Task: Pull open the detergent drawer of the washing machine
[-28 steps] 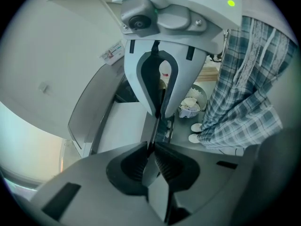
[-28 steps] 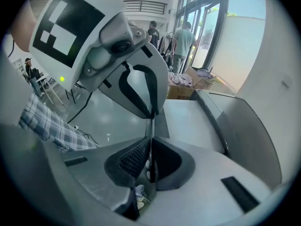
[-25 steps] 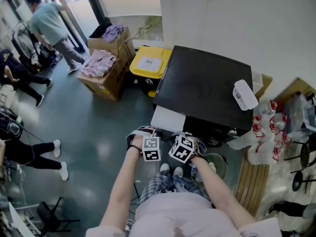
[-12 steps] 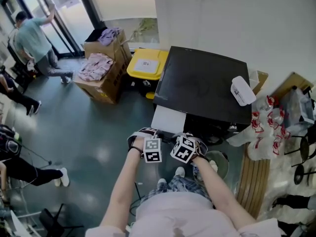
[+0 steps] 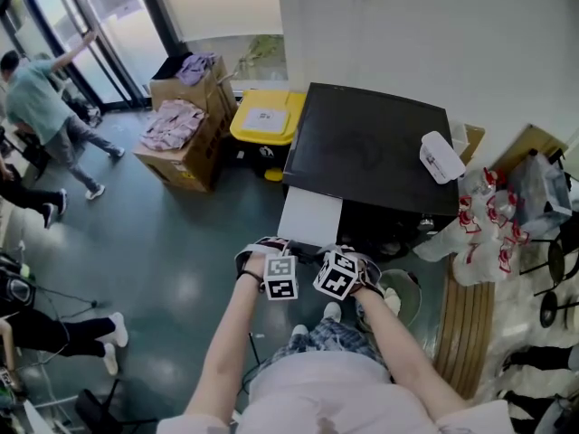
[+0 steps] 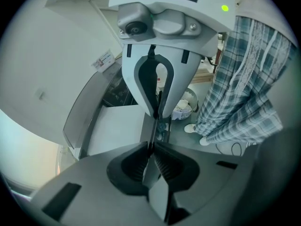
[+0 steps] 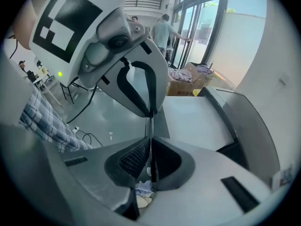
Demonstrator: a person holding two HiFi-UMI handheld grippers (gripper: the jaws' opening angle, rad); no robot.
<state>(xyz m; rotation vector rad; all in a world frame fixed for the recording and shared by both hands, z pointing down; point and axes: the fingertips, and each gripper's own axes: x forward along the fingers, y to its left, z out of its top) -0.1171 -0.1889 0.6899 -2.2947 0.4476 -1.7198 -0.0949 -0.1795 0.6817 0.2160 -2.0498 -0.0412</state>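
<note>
Both grippers hang side by side before the person's waist. The left gripper (image 6: 151, 149) is closed on nothing, and the right gripper (image 7: 150, 142) likewise. The black-topped washing machine (image 5: 366, 152) stands at their one o'clock. What looks like its detergent drawer (image 5: 309, 217), a flat white slab, juts out at twelve.

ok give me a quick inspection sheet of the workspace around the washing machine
surface: glossy grey floor; washing machine has a black top.
job's things: white slab juts from the machine's front left; cannot tell if it is the drawer.
clutter: white container on the machine; yellow bin; cardboard boxes of clothes; plastic bags.
grippers: left gripper and right gripper both shut, empty, side by side before the machine.
cables: cable on the floor.
surroundings: people by glass doors; white wall.
</note>
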